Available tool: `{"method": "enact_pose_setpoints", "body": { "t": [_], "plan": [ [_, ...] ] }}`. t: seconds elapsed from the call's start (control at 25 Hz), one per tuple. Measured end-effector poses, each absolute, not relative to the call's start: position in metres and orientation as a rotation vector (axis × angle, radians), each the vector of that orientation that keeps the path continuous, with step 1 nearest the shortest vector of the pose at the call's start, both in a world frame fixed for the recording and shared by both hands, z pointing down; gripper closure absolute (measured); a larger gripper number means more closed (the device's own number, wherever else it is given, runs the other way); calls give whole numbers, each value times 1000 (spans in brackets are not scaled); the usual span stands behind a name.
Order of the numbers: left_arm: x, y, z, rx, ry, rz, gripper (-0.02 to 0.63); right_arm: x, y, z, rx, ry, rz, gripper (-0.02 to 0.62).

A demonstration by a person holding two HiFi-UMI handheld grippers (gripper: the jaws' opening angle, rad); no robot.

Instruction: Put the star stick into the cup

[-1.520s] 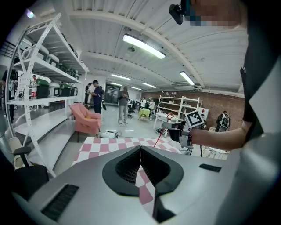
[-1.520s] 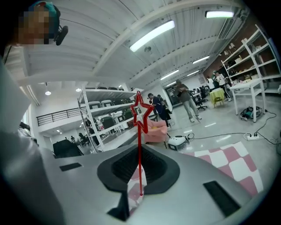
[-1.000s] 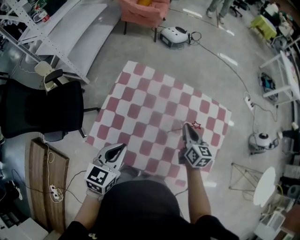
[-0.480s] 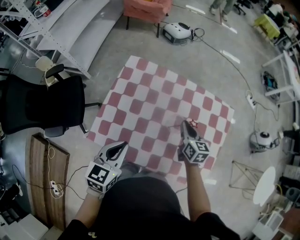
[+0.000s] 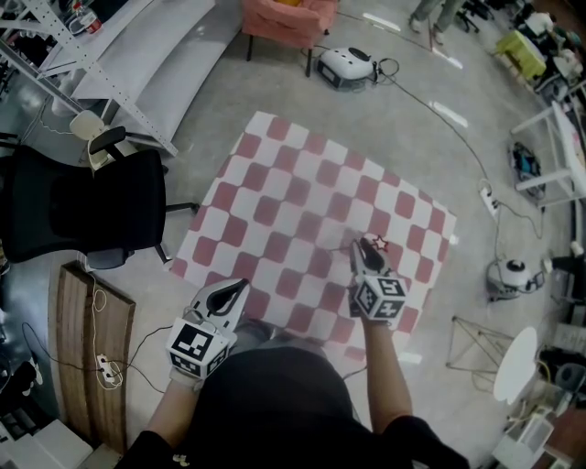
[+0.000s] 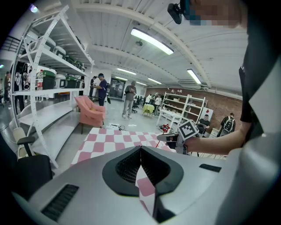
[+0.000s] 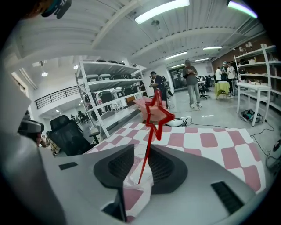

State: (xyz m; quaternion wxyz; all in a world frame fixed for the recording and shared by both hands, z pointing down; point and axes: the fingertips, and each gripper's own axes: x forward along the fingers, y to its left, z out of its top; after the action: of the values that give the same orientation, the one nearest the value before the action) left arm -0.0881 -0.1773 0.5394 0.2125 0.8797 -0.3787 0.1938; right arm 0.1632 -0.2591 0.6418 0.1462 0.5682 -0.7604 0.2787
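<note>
The star stick (image 7: 156,116) is a thin red rod with an outlined red star on top. It stands tilted between the jaws of my right gripper (image 7: 141,151). Those jaws have just been opening and now stand a little apart, wider than the rod. From the head view, that gripper (image 5: 366,249) hovers over the right part of the pink-and-white checkered cloth (image 5: 275,183), with the star (image 5: 378,244) at its tip. My left gripper (image 5: 240,287) hangs at the cloth's near edge, tips together and empty. I can make out no cup in any view.
A black office chair (image 5: 82,215) stands left of the cloth and a pink armchair (image 5: 284,18) beyond it. A white floor device (image 5: 346,66) and its cable lie at the far side. A wooden board (image 5: 92,357) lies near left. People stand far off.
My right gripper with the star stick has dipped slightly towards the cloth and rolled a little. The left gripper has stayed where it was.
</note>
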Motion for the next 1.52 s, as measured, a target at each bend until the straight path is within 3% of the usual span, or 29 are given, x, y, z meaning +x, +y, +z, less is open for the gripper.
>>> {"method": "enact_pose_setpoints", "body": {
  "t": [0.16, 0.52, 1.2, 1.52],
  "plan": [
    [-89, -176, 538, 2443, -1054, 534, 565, 164, -258, 645, 1608, -2160, 795, 424],
    [-91, -172, 536, 2443, -1065, 529, 565, 166, -254, 663, 1526, -2114, 904, 328],
    [-60, -130, 519, 2512, -1047, 491, 565, 155, -198, 581, 1525, -2311, 753, 331],
    [-25, -84, 506, 2565, -1011, 462, 565, 166, -134, 527, 1544, -2411, 637, 458]
  ]
}}
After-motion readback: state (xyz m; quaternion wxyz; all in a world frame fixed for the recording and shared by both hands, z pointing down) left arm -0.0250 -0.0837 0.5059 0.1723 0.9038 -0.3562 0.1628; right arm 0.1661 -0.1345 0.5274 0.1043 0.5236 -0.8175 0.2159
